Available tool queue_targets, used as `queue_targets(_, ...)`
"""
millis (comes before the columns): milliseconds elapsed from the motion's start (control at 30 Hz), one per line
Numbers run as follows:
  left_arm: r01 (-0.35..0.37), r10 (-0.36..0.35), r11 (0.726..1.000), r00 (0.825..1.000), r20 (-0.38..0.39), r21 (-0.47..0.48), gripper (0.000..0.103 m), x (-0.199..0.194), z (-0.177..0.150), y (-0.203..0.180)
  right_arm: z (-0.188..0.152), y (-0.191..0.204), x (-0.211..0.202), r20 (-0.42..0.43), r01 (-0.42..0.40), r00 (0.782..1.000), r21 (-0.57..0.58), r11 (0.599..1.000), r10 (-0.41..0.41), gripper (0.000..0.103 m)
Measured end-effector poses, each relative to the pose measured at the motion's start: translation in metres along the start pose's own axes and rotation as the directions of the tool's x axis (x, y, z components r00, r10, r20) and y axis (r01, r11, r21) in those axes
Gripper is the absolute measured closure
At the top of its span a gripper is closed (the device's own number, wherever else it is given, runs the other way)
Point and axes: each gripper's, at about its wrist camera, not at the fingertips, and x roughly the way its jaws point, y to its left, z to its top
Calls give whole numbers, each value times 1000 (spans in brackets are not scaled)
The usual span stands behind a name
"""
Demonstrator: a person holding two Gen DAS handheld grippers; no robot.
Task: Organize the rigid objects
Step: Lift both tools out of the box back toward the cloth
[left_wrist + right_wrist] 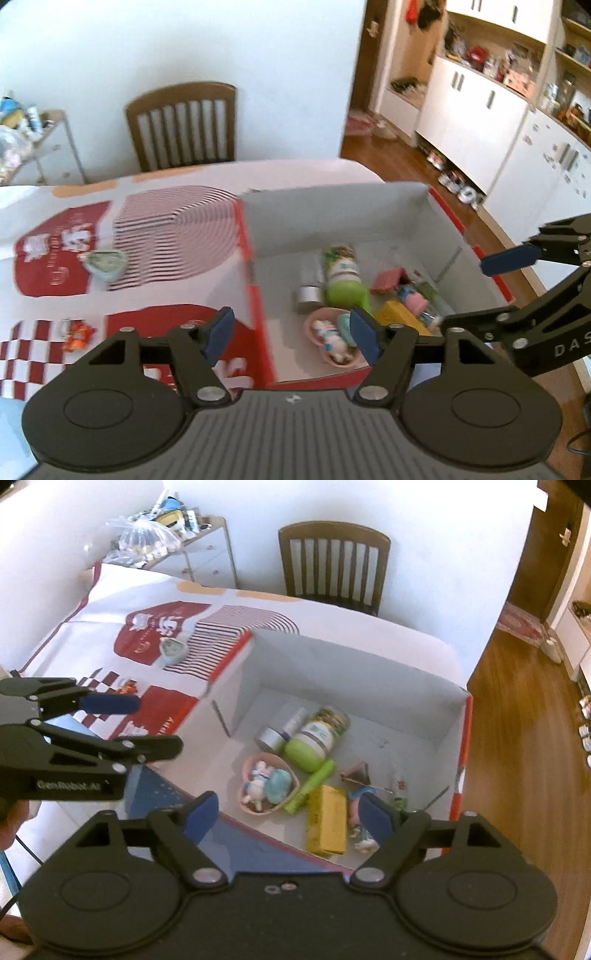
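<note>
Pink dish (267, 784) below empty right fingers (201, 818)

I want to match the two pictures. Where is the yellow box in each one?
Left wrist view: the yellow box lies low and right of centre, inside the cardboard box, partly hidden behind the left tool's right finger.
Right wrist view: it lies low and centre-right, fully showing.
Shared landmark: the pink bowl of toys just left of it.
</note>
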Motion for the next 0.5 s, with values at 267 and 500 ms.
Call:
queue_targets(267, -32, 34, 997, 999, 36, -70, 29, -27, -13, 55, 12, 43, 3, 15, -2, 1000, -15, 1000, 2, 6)
queue_targets(500, -56, 61, 995, 996, 66, -88, 21, -48, -30, 112, 25, 92, 14, 53, 14, 999, -35, 999, -12, 2)
